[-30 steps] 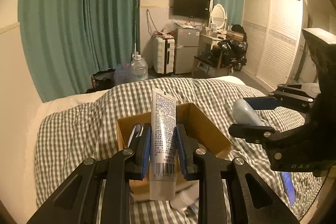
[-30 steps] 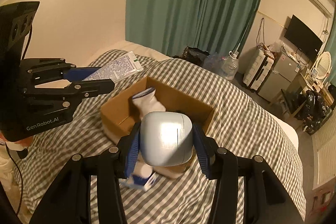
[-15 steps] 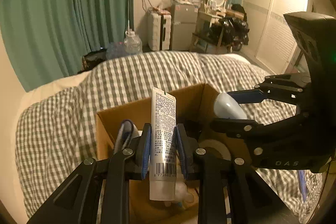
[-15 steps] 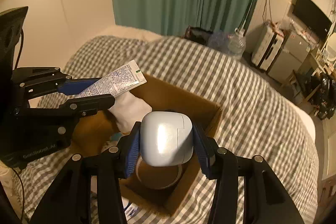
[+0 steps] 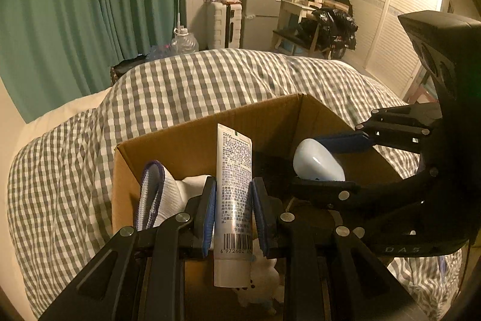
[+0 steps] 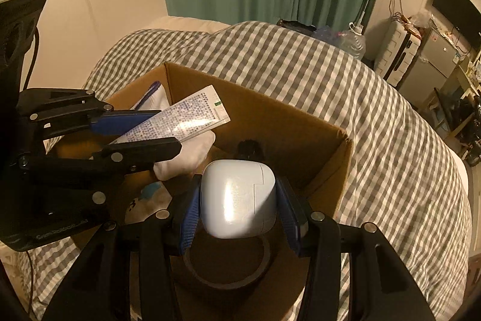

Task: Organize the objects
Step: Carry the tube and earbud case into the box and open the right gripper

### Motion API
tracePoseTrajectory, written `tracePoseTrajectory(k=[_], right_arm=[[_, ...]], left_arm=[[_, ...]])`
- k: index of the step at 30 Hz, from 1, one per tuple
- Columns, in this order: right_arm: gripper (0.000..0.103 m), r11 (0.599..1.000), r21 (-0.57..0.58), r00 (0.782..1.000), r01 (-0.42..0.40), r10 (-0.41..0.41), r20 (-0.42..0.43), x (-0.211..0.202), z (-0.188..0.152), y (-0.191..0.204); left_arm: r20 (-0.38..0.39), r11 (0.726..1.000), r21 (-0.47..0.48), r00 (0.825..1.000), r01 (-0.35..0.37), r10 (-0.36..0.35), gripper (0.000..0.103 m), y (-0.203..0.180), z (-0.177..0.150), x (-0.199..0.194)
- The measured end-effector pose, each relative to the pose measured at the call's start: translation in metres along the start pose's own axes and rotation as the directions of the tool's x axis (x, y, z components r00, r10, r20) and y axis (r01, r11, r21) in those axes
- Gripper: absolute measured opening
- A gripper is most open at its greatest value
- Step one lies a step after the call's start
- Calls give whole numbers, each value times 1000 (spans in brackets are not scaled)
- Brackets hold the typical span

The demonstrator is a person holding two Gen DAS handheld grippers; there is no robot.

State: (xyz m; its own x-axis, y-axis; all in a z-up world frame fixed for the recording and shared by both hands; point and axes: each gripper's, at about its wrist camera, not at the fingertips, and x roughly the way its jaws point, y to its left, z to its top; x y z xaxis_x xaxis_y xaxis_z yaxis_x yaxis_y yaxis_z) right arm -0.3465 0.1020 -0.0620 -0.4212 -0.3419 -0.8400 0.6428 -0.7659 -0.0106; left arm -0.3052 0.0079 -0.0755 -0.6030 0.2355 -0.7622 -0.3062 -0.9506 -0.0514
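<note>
Gripping a soft, light tube [image 5: 234, 194] low on its body, the left tool [image 5: 234, 218] holds it upright above the cardboard box [image 5: 192, 140]; the right tool [image 6: 237, 215] clamps a smooth, rigid, slippery white case [image 6: 237, 197] by its sides, over the box's black ring [image 6: 228, 270].

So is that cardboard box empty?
No, the cardboard box already holds a white sock and a dark ring.
</note>
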Motion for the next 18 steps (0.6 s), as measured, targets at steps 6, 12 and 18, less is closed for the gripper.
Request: tracePoseTrajectory(k=[6,12,18], right_arm=[[48,1000,4,1000,0,0,1,1,-1,-1],[51,1000,7,1000,15,-15,18,-8,3,-1],[65,999,37,997,24,-26,75,-38,1,1]], left_arm=[[4,1000,-4,1000,1,-1,23,0,-4,-3],[7,1000,-26,1000,8,-8,27,1,-7,-15],[35,999,-41,999,-19,21,51,-2,-8,-39]])
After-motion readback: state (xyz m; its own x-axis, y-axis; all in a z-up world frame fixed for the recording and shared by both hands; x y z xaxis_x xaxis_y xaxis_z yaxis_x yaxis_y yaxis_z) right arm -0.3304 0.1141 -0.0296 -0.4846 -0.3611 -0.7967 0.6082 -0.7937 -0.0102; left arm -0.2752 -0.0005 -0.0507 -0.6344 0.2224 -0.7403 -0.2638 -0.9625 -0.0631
